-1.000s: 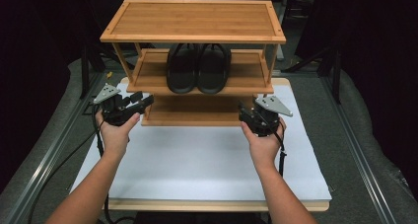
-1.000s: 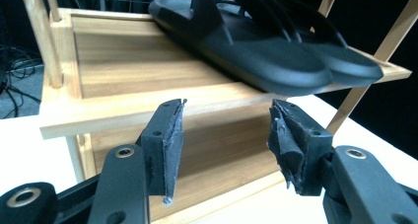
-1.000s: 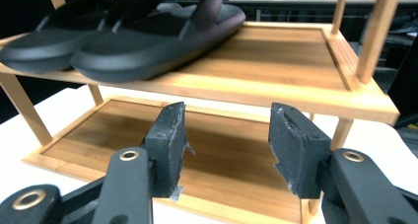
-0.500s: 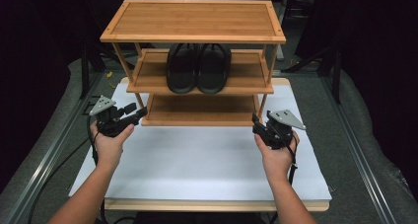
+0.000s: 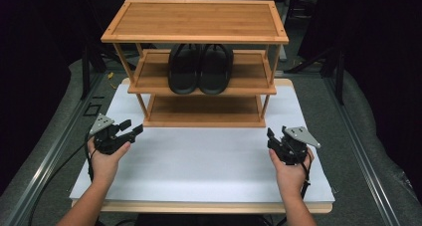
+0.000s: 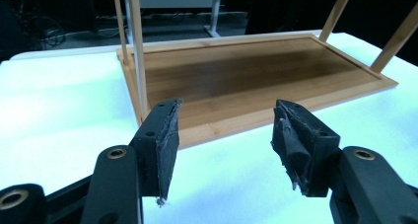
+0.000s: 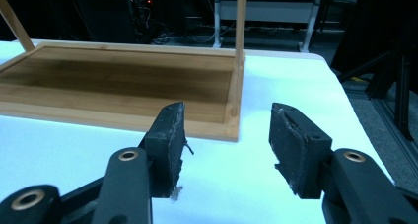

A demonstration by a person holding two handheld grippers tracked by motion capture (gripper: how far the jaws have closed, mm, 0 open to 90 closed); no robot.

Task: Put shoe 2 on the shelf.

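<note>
While empty-fingered: two sandals (image 5: 200, 69), three shelves (image 5: 204, 111).

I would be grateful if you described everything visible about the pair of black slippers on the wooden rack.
The pair of black slippers is matte and rubbery-looking, with broad straps. They lie side by side, touching, soles down on the middle shelf of the three-tier bamboo rack, rounded ends at its front edge. Neither gripper touches them.

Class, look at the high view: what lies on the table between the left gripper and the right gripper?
Nothing: between the left gripper and the right gripper runs bare white table surface, as the high view shows.
</note>
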